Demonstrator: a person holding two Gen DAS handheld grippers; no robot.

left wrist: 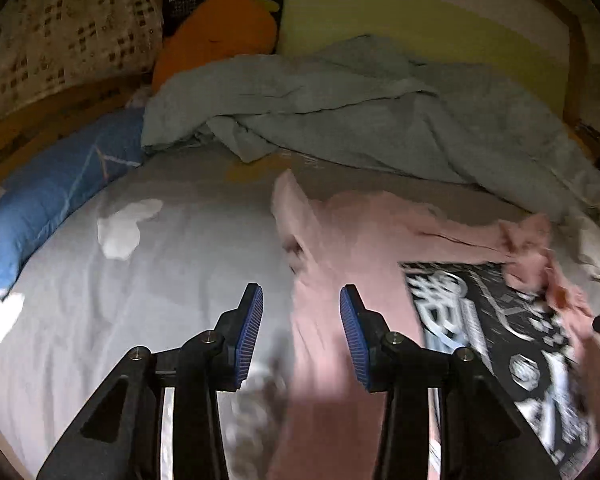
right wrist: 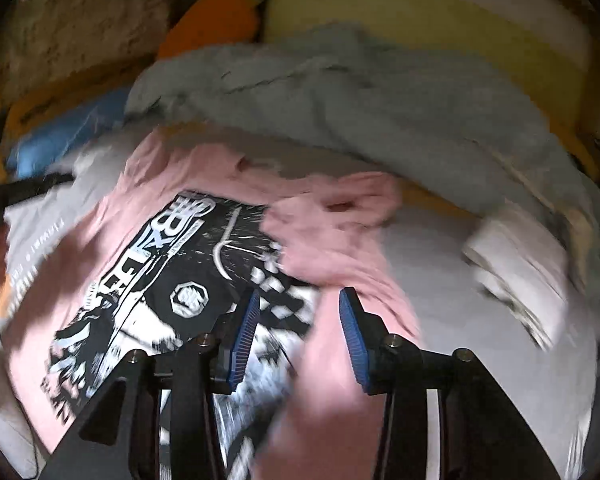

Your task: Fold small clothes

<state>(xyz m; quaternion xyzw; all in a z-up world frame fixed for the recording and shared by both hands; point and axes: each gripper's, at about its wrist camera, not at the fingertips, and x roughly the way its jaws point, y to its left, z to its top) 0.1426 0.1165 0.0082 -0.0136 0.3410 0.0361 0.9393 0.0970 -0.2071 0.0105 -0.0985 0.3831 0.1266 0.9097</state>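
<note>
The left gripper [left wrist: 301, 336] stands wide open with nothing between its blue pads, hovering over the left edge of a pink T-shirt [left wrist: 364, 248] that lies spread on the bed [left wrist: 172, 280]. From this gripper the shirt runs from 12 o'clock round to 4 o'clock, its black-and-white printed panel [left wrist: 496, 332] at about 3 o'clock and a bunched fold of pink cloth above that panel. The right gripper [right wrist: 299, 338] is also wide open and holds nothing; its left pad sits over the lower right corner of the print [right wrist: 172, 280], and its right pad over plain pink cloth. In the blurred right wrist view the pink T-shirt [right wrist: 332, 248] spreads from 9 o'clock to 1 o'clock, with a crumpled sleeve at 12 o'clock overlapping the print's upper right part. Beyond the shirt, at 12 o'clock in both views, a rumpled grey-blue blanket [left wrist: 340, 108] lies heaped across the bed. At 10 o'clock from the left gripper rests a blue pillow [left wrist: 56, 196], with an orange plush toy [left wrist: 220, 32] farther off at 11 o'clock and a patterned cushion [left wrist: 64, 28] beside it. A yellow-striped pillow [left wrist: 428, 12] stands behind the blanket at 1 o'clock.
</note>
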